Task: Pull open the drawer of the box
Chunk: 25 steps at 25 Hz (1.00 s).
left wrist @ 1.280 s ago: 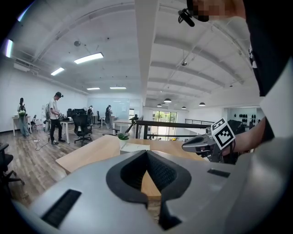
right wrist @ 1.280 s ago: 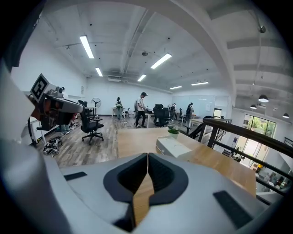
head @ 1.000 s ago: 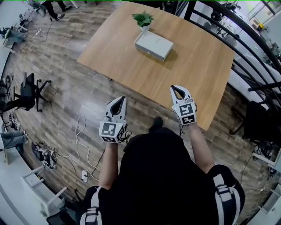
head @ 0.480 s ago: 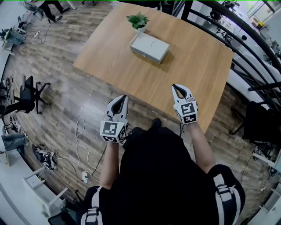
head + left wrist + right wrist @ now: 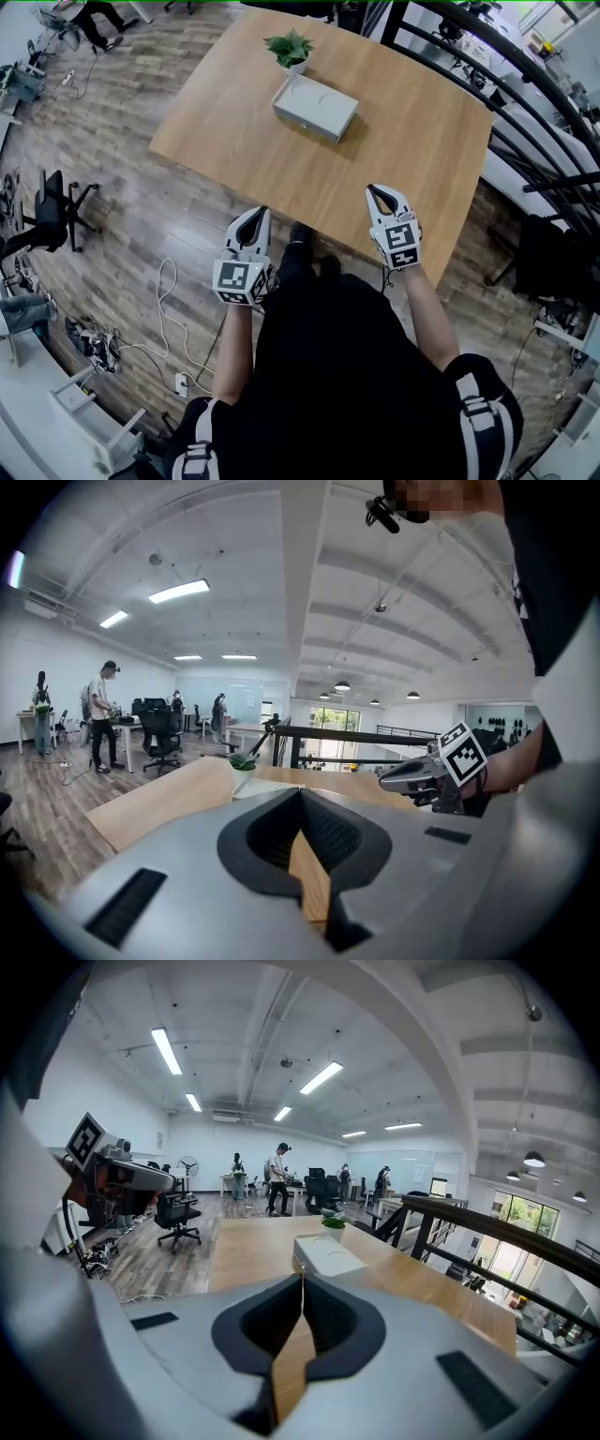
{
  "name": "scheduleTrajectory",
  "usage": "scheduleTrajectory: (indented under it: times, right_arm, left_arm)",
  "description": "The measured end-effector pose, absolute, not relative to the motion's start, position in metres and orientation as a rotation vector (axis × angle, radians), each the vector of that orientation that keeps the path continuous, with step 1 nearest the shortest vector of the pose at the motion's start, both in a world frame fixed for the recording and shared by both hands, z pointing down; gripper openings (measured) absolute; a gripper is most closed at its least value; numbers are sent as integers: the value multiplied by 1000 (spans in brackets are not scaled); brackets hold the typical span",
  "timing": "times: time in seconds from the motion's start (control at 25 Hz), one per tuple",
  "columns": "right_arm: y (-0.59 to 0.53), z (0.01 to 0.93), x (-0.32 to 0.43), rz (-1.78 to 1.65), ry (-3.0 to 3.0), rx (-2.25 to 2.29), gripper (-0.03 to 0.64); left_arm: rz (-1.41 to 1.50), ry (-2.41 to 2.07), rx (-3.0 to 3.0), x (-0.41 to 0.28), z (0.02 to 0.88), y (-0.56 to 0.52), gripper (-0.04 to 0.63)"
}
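Observation:
A pale grey box (image 5: 315,106) with its drawer closed lies on the far part of a wooden table (image 5: 394,159); the right gripper view shows the box (image 5: 328,1255) ahead. My left gripper (image 5: 257,215) hangs over the floor short of the table's near edge, jaws shut and empty. At the near edge of the table, my right gripper (image 5: 379,191) is shut with nothing in it. Both are well short of the box. In the left gripper view only the box's top (image 5: 251,786) peeks over the jaws, and the right gripper (image 5: 417,775) shows at the right.
A small potted plant (image 5: 291,48) stands just behind the box. Black railings (image 5: 525,122) run along the table's right side. Office chairs (image 5: 56,202) and cables (image 5: 169,291) sit on the wood floor at the left. People stand at desks far off (image 5: 277,1180).
The table and box have slid left and up in the head view as the person steps closer. Both grippers keep their pose, shut.

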State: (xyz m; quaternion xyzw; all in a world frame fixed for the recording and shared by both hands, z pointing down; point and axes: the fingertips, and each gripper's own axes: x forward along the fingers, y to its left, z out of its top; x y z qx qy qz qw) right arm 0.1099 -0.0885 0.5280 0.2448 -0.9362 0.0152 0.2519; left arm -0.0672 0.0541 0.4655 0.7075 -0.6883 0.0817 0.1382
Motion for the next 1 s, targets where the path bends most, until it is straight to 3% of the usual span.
scheduleTrajectory:
  times: [1.0]
  right_arm:
    - [-162,513,38,73,-2510,824,26]
  left_arm:
    - [239,-1737,2223,-138,484,-66,23]
